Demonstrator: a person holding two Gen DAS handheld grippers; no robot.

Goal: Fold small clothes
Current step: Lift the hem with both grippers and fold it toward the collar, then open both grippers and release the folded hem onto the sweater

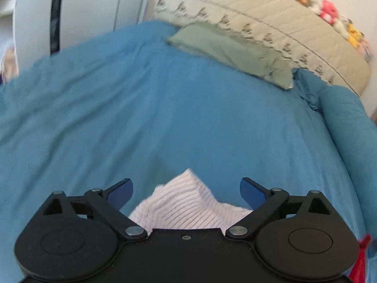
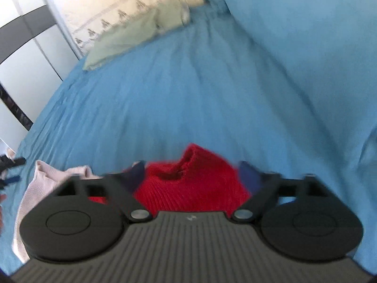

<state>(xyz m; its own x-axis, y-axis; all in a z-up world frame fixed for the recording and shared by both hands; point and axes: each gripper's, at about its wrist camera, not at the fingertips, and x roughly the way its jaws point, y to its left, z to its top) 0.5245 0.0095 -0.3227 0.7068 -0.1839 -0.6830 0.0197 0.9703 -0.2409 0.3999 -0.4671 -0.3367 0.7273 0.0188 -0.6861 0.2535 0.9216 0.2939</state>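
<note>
Tilting downward, both grippers wide open over knitwear (image 1: 188, 210)

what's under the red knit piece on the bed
The blue bedsheet shows all around the red knit piece; what lies directly beneath it is covered, partly by the right gripper.

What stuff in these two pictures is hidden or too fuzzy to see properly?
- Pale pink knit, left wrist view: the gripper's black body covers its near part, so its shape is unknown.
- Red knit, right wrist view: the gripper body hides its near part.
- Plush toys, left wrist view: small and blurred.
- Dark items at the right wrist view's left edge: cut off, unidentifiable.
</note>
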